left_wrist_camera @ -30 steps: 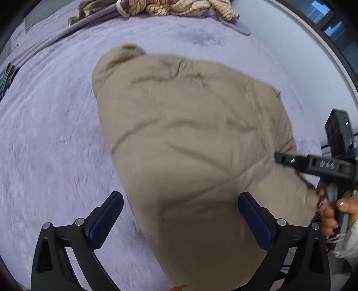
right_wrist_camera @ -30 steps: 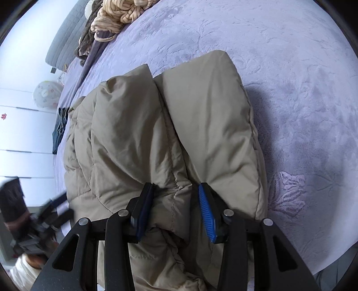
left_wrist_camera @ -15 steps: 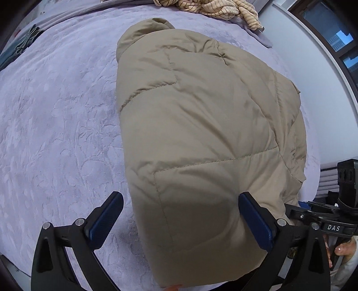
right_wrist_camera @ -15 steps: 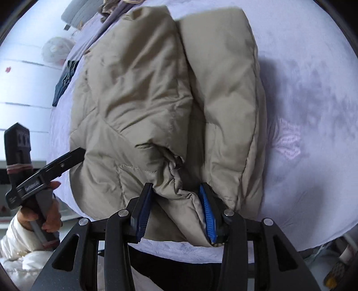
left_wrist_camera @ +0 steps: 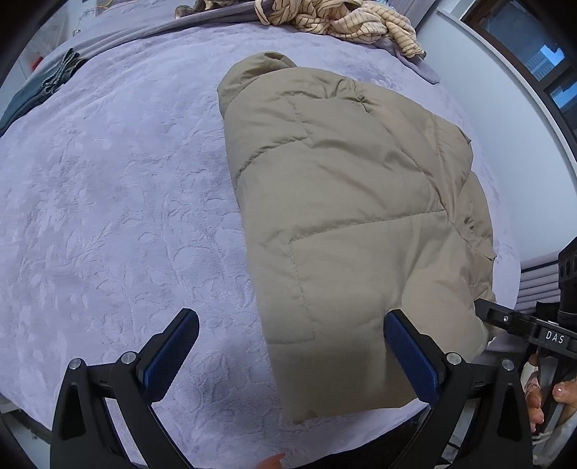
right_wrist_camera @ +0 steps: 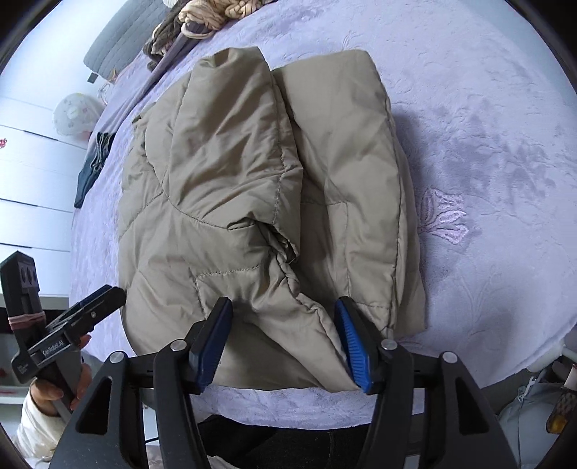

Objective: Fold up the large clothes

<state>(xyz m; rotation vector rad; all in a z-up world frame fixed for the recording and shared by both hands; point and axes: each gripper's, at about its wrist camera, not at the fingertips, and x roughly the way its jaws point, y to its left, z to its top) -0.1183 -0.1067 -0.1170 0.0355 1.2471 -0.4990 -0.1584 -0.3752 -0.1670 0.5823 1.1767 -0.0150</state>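
Observation:
A tan quilted puffer jacket (left_wrist_camera: 346,202) lies folded on a lilac bedspread (left_wrist_camera: 108,202). My left gripper (left_wrist_camera: 292,353) is wide open and empty, above the jacket's near left corner. In the right wrist view the jacket (right_wrist_camera: 259,187) shows two padded halves side by side. My right gripper (right_wrist_camera: 285,339) is open at the jacket's near edge, with the hem between the blue pads (right_wrist_camera: 351,342) but not pinched. The right gripper also shows at the right edge of the left wrist view (left_wrist_camera: 519,328). The left gripper shows at the left of the right wrist view (right_wrist_camera: 72,328).
A striped cream cloth heap (left_wrist_camera: 339,18) lies at the bed's far end. Dark folded clothes (left_wrist_camera: 43,86) sit at the far left edge. White drawers (right_wrist_camera: 29,187) and a wall stand beside the bed. The bed's near edge (right_wrist_camera: 324,400) is just below the jacket.
The right gripper's pads have spread apart and let go of the jacket hem. The jacket has settled flat on the bed. Both grippers have drawn back toward the near edge.

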